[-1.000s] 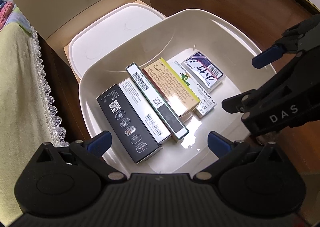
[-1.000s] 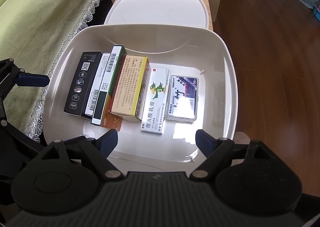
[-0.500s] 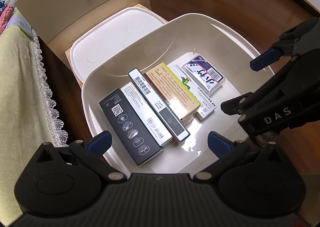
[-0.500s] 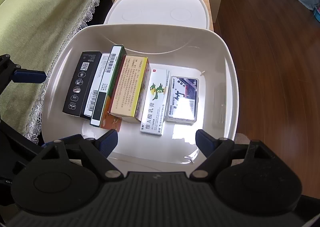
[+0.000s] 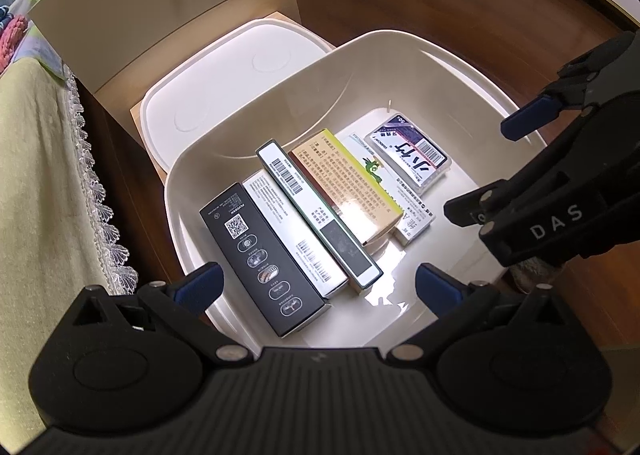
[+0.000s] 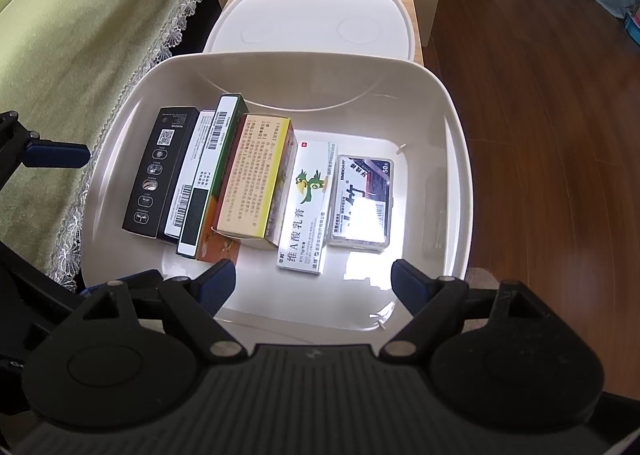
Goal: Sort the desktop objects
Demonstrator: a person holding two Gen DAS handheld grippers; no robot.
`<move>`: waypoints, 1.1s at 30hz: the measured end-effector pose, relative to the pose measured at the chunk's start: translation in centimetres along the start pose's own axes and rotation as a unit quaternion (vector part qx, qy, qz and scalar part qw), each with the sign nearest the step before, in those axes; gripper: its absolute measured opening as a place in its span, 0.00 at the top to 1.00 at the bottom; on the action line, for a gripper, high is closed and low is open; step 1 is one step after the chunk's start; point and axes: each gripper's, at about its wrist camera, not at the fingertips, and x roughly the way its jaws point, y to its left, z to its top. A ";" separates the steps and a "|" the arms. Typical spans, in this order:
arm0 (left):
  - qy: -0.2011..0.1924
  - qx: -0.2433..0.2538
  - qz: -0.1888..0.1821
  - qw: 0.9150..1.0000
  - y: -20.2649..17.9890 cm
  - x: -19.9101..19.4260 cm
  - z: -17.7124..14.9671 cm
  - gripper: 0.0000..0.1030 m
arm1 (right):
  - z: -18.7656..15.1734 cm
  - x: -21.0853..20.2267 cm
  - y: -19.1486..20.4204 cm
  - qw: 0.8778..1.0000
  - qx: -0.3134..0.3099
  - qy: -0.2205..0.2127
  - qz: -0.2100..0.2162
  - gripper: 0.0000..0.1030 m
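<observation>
Left claw (image 5: 316, 287) and right claw (image 6: 314, 281) both spread wide, empty, above bin (image 6: 454, 159).

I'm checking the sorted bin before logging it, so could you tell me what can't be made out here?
- Orange item: right wrist view, mostly buried under the green-edged box.
- Clear-cased pack: right wrist view, label washed out by glare.
- Bin: left wrist view, near rim cut off by the left gripper.

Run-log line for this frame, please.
left gripper: open, empty | right gripper: open, empty | bin: boxes lined up inside | lid: off, behind bin
</observation>
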 end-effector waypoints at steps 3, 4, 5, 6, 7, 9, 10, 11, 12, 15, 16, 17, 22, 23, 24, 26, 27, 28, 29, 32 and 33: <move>-0.003 -0.001 0.001 1.000 0.1 -0.1 0.0 0.00 | 0.0 -0.1 0.0 1.000 0.000 -0.002 0.000 0.20; -0.004 -0.002 0.001 1.000 0.2 -0.1 0.0 0.00 | 0.1 -0.1 -0.1 1.000 0.000 -0.003 0.000 0.20; -0.004 -0.003 0.001 1.000 0.3 -0.1 0.0 0.00 | 0.1 -0.1 -0.1 1.000 0.000 -0.003 -0.001 0.20; -0.004 -0.004 0.002 1.000 0.3 -0.1 0.0 0.00 | 0.1 -0.1 -0.1 1.000 0.001 -0.004 0.000 0.20; -0.004 -0.004 0.002 1.000 0.4 -0.1 0.0 0.00 | 0.1 -0.1 -0.1 1.000 0.002 -0.004 0.000 0.20; -0.005 -0.004 0.003 1.000 0.6 -0.2 0.0 0.00 | 0.2 -0.1 -0.2 1.000 0.003 -0.006 -0.001 0.20; -0.007 -0.005 0.003 1.000 0.7 -0.3 0.0 0.00 | 0.2 -0.2 -0.2 1.000 0.003 -0.007 -0.001 0.20; -0.008 -0.006 0.004 1.000 0.9 -0.4 0.0 0.00 | 0.2 -0.3 -0.2 1.000 0.003 -0.009 -0.002 0.20; -0.009 -0.008 0.005 1.000 1.1 -0.5 0.0 0.00 | 0.2 -0.3 -0.3 1.000 0.004 -0.010 -0.003 0.20; -0.013 -0.020 0.007 1.000 2.0 -0.7 0.0 0.00 | 0.2 -0.4 -0.4 1.000 0.007 -0.012 -0.004 0.20; -0.012 -0.024 0.009 1.000 2.2 -0.7 -0.1 0.00 | 0.2 -0.4 -0.5 1.000 0.007 -0.012 -0.004 0.20; -0.011 -0.026 0.010 1.000 2.3 -0.6 -0.1 0.00 | 0.1 -0.4 -0.6 1.000 0.006 -0.012 -0.005 0.20; -0.006 -0.020 0.010 1.000 2.3 -0.3 -0.1 0.00 | 0.0 -0.4 -0.8 1.000 0.008 -0.009 -0.004 0.20; -0.005 -0.019 0.010 1.000 2.2 -0.3 -0.1 0.00 | 0.0 -0.4 -0.9 1.000 0.009 -0.010 -0.004 0.20; -0.004 -0.017 0.009 1.000 2.2 -0.2 -0.1 0.00 | 0.0 -0.4 -1.0 1.000 0.010 -0.010 -0.003 0.20; -0.003 -0.014 0.007 1.000 2.0 -0.1 -0.1 0.00 | 0.0 -0.4 -1.1 1.000 0.012 -0.010 -0.001 0.20; -0.002 -0.012 0.006 1.000 1.9 0.0 -0.1 0.00 | 0.0 -0.5 -1.1 1.000 0.014 -0.010 0.001 0.20; -0.002 -0.010 0.005 1.000 1.8 0.0 -0.1 0.00 | 0.0 -0.5 -1.2 1.000 0.014 -0.010 0.002 0.20; -0.001 -0.009 0.004 1.000 1.7 0.0 -0.1 0.00 | 0.0 -0.4 -1.1 1.000 0.014 -0.010 0.003 0.20; -0.002 -0.008 0.004 1.000 1.7 0.0 -0.1 0.00 | 0.0 -0.4 -1.1 1.000 0.013 -0.011 0.002 0.20; -0.002 -0.009 0.004 1.000 1.7 0.0 -0.1 0.00 | 0.0 -0.4 -1.1 1.000 0.012 -0.011 0.002 0.20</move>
